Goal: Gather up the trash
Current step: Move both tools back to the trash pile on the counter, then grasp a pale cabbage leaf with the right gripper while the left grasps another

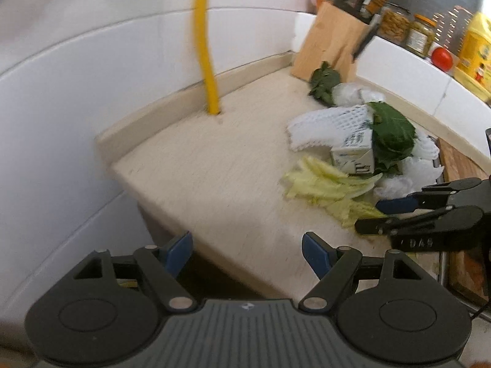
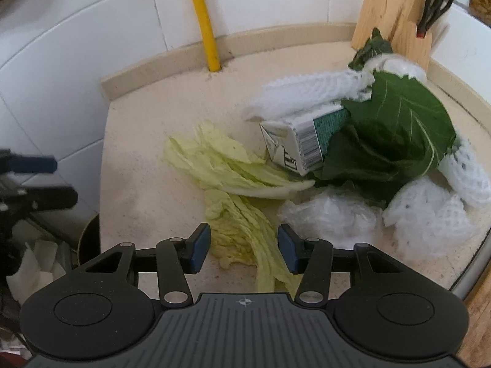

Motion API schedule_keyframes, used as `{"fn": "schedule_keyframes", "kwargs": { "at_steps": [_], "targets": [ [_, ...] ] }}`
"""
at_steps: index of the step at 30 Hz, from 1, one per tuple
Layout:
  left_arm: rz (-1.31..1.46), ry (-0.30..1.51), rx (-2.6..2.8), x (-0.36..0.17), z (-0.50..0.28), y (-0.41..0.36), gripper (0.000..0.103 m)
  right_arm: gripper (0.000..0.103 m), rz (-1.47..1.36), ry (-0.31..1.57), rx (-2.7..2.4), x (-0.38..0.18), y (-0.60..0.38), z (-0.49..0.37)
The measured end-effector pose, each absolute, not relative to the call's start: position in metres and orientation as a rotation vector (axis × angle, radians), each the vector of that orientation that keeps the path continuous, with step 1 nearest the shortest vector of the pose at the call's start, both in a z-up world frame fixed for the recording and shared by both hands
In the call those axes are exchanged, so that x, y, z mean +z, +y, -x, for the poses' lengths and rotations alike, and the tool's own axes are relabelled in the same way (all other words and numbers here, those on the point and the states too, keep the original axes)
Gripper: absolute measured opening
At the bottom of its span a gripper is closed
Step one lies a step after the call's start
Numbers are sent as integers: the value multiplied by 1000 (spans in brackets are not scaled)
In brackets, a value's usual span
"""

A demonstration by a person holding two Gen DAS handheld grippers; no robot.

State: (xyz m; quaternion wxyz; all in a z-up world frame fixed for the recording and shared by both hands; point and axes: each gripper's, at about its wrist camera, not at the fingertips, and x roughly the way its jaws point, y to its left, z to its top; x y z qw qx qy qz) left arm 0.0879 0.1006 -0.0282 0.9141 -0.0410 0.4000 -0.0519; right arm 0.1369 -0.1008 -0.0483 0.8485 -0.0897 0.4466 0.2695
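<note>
Left edge, right wrist view: left tongs cut off by the frame, only two dark fingers showing; below them a dim container with pale scraps, contents too blurred to name.
Left tongs, own view: left tongs stand wide, nothing between the pads, hanging over the tabletop corner.
Wall: yellow pipe runs down the white tiles and meets the tabletop at the back edge; its top is cut off.
Centre: pale cabbage leaves lie flat on the tabletop, the nearer ones reaching in between the pads of the right tongs.
Right tongs: half open, pads either side of the leaf ends, not pressing on them.
Trash heap: small carton on its side, partly under a dark green leaf; print on it unreadable.
Around the carton: white foam netting behind it, crumpled clear plastic in front.
Far right: wooden knife block against the back wall, handles cut off at the top.
Ledge, left wrist view: jars, blurred, and a yellow bottle, contents hard to make out.
</note>
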Motion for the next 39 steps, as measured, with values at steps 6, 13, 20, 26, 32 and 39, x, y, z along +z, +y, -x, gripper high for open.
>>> {"fn": "schedule_keyframes", "kwargs": {
  "at_steps": [6, 13, 20, 26, 32, 39],
  "targets": [
    [-68, 776, -234, -14, -120, 74, 73, 18, 179, 969, 561, -46, -111, -130],
    [-248, 776, -507, -12, -158, 32, 73, 15, 108, 1006, 545, -36, -140, -106],
    [-284, 851, -667, -26, -170, -11, 72, 15, 67, 1013, 469, -32, -167, -93],
    [-267, 921, -718, -40, -165, -43, 50, 16, 31, 1030, 449, -36, -179, -84],
    [-240, 992, -634, -48, -169, -37, 29, 20, 27, 1036, 451, -40, -184, -78],
    [-144, 994, -496, -34, -166, 4, 12, 15, 12, 1019, 462, -38, -190, -78]
  ]
}}
